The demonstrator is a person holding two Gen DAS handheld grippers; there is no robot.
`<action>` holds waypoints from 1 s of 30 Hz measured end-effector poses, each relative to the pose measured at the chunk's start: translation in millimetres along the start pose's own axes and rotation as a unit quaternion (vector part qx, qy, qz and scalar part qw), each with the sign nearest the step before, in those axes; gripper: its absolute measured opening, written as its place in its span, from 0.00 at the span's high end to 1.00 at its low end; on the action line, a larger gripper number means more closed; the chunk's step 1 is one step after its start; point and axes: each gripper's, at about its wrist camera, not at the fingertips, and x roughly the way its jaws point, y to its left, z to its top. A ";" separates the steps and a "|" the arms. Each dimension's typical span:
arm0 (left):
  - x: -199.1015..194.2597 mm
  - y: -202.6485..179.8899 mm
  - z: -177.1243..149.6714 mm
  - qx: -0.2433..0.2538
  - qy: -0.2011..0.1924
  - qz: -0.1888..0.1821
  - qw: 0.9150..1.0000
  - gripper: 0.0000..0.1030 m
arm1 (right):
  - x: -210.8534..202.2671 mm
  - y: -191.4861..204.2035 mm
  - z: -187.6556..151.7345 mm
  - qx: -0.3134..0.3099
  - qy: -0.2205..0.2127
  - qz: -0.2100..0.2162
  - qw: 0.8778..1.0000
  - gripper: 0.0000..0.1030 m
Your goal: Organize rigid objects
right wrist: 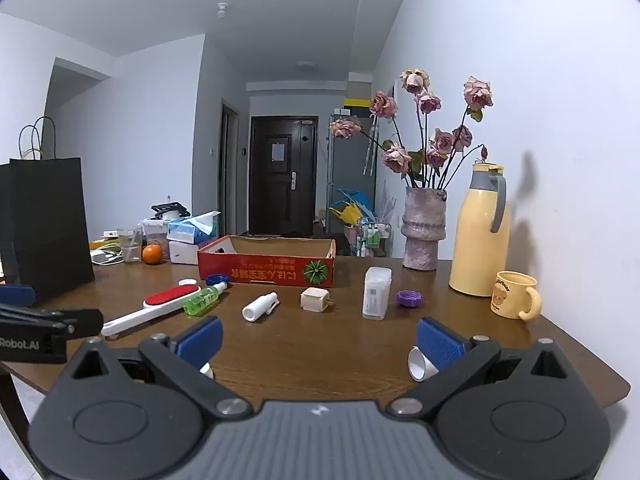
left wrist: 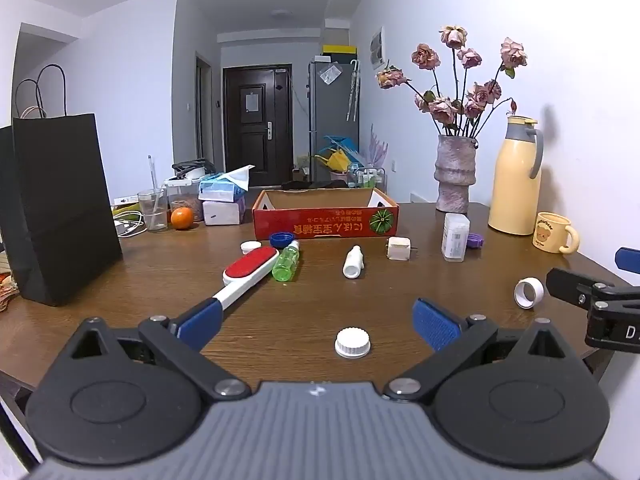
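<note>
I have both grippers over the near edge of the bench (left wrist: 304, 304), each with its jaws spread wide and nothing between them. I take the red box (left wrist: 325, 222) at the middle of the bench as my landmark; it is open-topped and I cannot see anything inside it.

The left gripper (left wrist: 318, 324) sits well in front of the box, with a white cap (left wrist: 352, 343) lying on the wood between its 2 blue fingers (left wrist: 434, 323). The right gripper (right wrist: 318, 338) is also well in front of the box, with a white ring (right wrist: 420, 364) lying on its side just beside its right finger.

Just in front of the box, toward its left corner, I see a blue cap (left wrist: 281, 238) and a small white lid (left wrist: 251, 246). A green bottle (left wrist: 287, 262) lies a little nearer, and a lint brush (left wrist: 244, 274) lies along its left side, handle pointing at me. In front of the box's right half lie a white bottle (left wrist: 353, 262) and a plug (left wrist: 399, 249). Right of the box stand a clear case (left wrist: 455, 237) and, just beside it, a purple cap (left wrist: 475, 240).

Further right of the box are a vase (left wrist: 455, 174), a flask (left wrist: 516, 178) and a mug (left wrist: 554, 232).
</note>
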 end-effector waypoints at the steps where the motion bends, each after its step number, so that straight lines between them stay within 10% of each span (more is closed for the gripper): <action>1: -0.2 0.0 -0.1 -0.001 -0.002 -0.001 1.000 0.00 | 0.2 0.6 0.0 0.000 -0.001 0.000 1.000 0.00; 30: 3.8 -4.4 -6.6 -0.009 0.021 -0.010 1.000 0.00 | 9.7 -0.6 -6.4 0.003 0.036 -0.024 0.999 0.00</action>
